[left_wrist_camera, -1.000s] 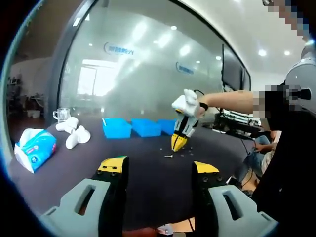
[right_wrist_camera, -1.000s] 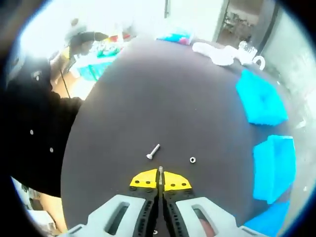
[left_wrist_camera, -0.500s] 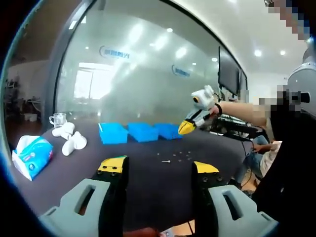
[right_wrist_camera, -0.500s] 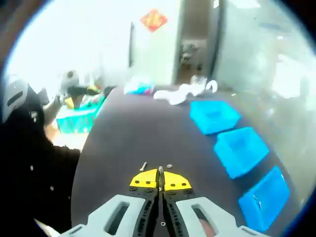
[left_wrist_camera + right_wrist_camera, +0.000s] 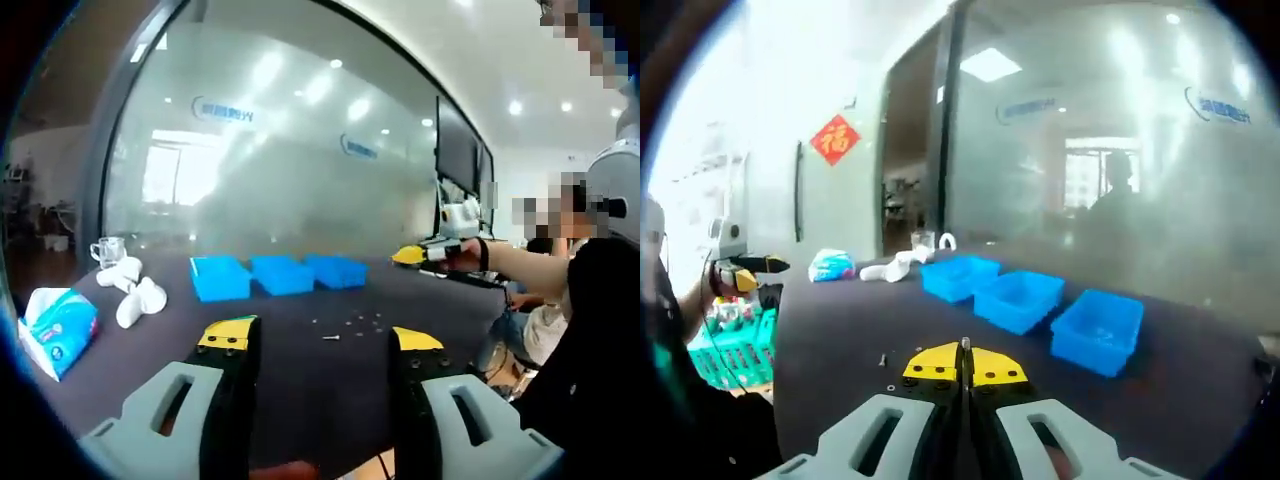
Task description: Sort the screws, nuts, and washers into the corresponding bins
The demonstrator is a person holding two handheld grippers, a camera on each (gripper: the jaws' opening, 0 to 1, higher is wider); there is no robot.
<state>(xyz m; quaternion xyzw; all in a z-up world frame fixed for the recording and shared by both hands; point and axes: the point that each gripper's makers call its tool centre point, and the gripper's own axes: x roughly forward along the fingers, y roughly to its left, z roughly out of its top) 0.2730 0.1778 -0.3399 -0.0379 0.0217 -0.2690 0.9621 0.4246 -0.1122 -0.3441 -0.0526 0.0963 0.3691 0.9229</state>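
a thin screw [image 5: 965, 345] stands pinched between the closed yellow tips of the right tongs [image 5: 965, 368], carried above the dark tabletop [image 5: 840, 320] with three blue bins [image 5: 1021, 300] lined up ahead and to the right along a glass wall. the nearest bin [image 5: 1098, 331] sits closest to the tips, the middle one just beyond it, the far one [image 5: 959, 276] nearest a heap of white gloves [image 5: 892, 268] and a glass mug [image 5: 924, 240]. more loose fasteners [image 5: 350, 322] lie scattered on the tabletop in the left gripper view, one longer screw [image 5: 330, 337] a little apart from the cluster. the left tongs [image 5: 320, 340] hang open and empty low over the near edge, while the right tongs [image 5: 410, 256] show at arm's length off to the right of the bins. a blue tissue pack [image 5: 55, 322] rests at the far left. the screw appears held only by its shank end, so a tilt or bump on the way could let it slip and roll off among the unsorted parts; which bin takes screws cannot be told from here, and a release from too high could bounce it over a bin wall into the neighbouring one.
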